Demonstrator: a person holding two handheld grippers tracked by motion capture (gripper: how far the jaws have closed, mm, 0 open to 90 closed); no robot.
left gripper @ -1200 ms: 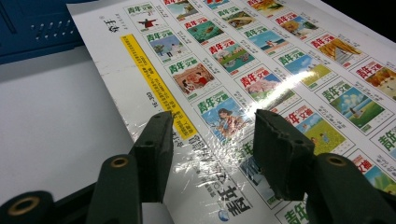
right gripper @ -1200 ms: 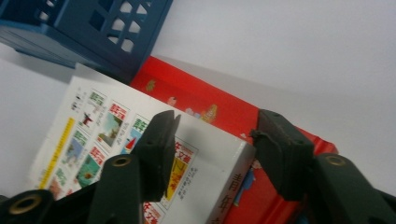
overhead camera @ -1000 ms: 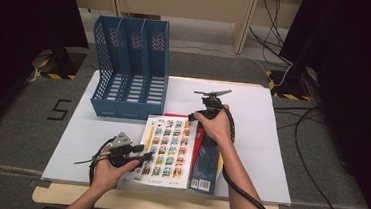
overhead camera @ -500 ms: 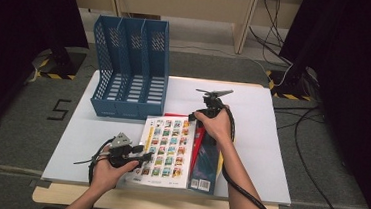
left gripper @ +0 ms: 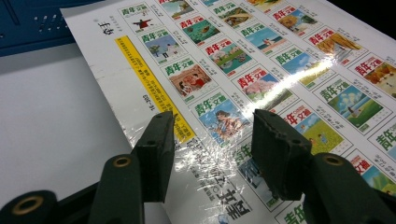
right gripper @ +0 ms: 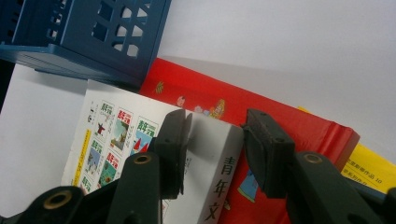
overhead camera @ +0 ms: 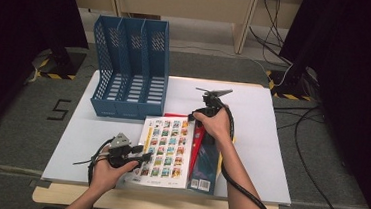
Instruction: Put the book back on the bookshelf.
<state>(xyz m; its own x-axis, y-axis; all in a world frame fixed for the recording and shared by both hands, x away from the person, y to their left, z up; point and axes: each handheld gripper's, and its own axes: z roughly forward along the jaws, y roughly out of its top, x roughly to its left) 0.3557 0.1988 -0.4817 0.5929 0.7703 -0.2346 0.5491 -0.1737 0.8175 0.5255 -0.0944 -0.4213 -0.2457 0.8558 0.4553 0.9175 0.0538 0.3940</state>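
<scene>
The magazine (overhead camera: 165, 152) lies flat on top of a red book (overhead camera: 202, 136) near the table's (overhead camera: 266, 136) front edge, its long axis running front to back and its far end toward the blue rack (overhead camera: 131, 70). The right gripper (right gripper: 215, 135) has just been closing, its jaws astride the magazine's spine corner; whether the pads press is hard to tell. The left gripper (left gripper: 212, 140) hangs open over the cover's near left corner; the stack's lower books are mostly hidden.

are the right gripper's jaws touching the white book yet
Cannot tell. In the right gripper view the right gripper straddles the white book's corner, jaws just closing, but the pad contact is hidden.
</scene>
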